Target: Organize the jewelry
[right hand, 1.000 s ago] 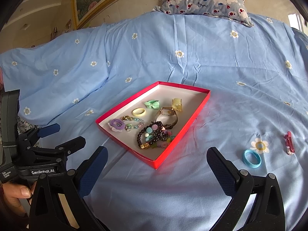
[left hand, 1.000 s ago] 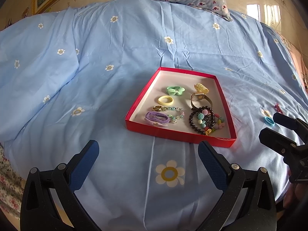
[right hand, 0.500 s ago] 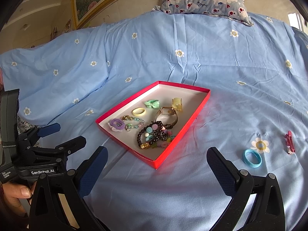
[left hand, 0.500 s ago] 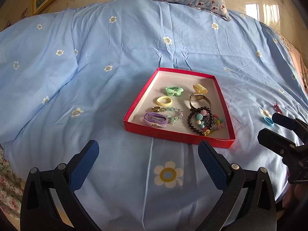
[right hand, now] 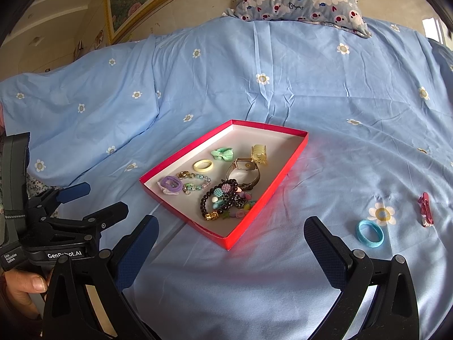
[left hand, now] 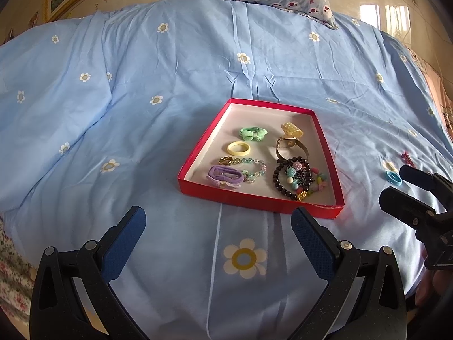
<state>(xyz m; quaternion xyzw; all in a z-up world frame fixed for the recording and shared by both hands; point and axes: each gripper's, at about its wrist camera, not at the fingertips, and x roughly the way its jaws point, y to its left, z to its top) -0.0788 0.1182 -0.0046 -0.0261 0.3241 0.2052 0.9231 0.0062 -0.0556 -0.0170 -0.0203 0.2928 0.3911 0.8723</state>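
Observation:
A red tray (left hand: 198, 186) (right hand: 271, 195) lies on the blue bedspread and holds several pieces: a green bow (left hand: 252, 133), a yellow ring (left hand: 238, 148), a gold watch (left hand: 288, 144), a purple hair tie (left hand: 224, 176) and dark bead bracelets (left hand: 294, 180). A blue ring (right hand: 369, 233) (left hand: 393, 178) and a red hair clip (right hand: 425, 209) (left hand: 406, 158) lie on the bedspread right of the tray. My left gripper (left hand: 218, 238) is open and empty, just short of the tray's near edge. My right gripper (right hand: 230, 245) is open and empty, near the tray's right corner.
A patterned pillow (right hand: 297, 0) lies at the head of the bed. A framed picture (right hand: 133, 2) hangs on the wall at the back left. The bedspread (right hand: 325, 99) is wrinkled around the tray.
The left wrist view has shifted slightly, so the tray sits a little lower and to the left. The right gripper has barely moved. Both stay open.

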